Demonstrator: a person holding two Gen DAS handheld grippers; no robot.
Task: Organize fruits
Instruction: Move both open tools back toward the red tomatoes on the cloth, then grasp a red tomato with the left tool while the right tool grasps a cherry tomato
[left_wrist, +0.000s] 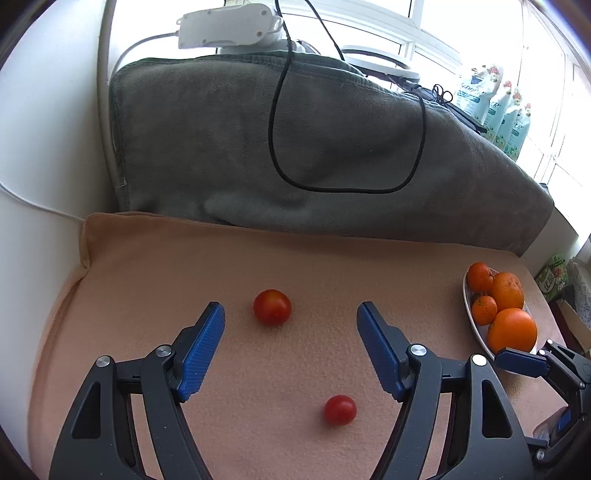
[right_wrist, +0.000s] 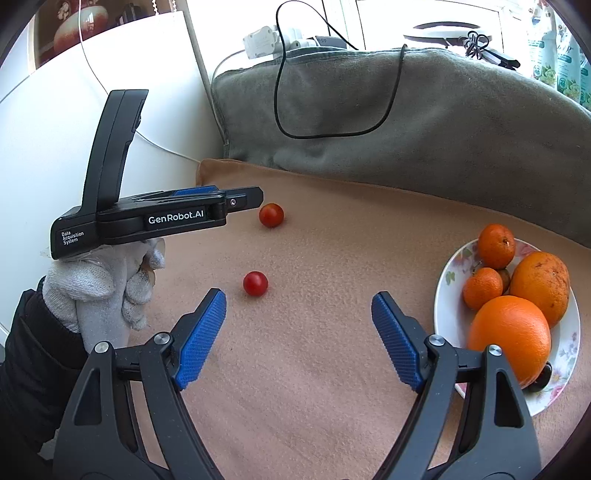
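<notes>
The left claw (left_wrist: 290, 314), black-framed with ribbed blue pads, stands wide apart and holds nothing; it hovers over the peach-coloured fleece cloth (left_wrist: 258, 369) that covers the worktop. The larger red cherry tomato (left_wrist: 272, 307) lies on the cloth between the two pad tips, nearer the left pad but apart from it, and the smaller red cherry tomato (left_wrist: 340, 410) lies closer to the camera, inside the claw's span near the right finger and touching neither. The right claw (right_wrist: 298, 302) is likewise spread wide and grips nothing. Its right pad sits just beside the white floral-rimmed ceramic plate (right_wrist: 448, 273), which carries two large oranges (right_wrist: 509, 336) and two small mandarins (right_wrist: 496, 240), with a dark round fruit half hidden under the nearest orange. From the right wrist view the smaller tomato lies just beyond the left pad tip, and the larger one further off, beside the tip of the left tool, which a white knitted-glove hand (right_wrist: 99, 288) holds. Open cloth stretches between the tomatoes and the plate. The cloth's far edge meets a grey draped towel (left_wrist: 295, 147) with a black cable looped over it; its left edge meets a white wall.
</notes>
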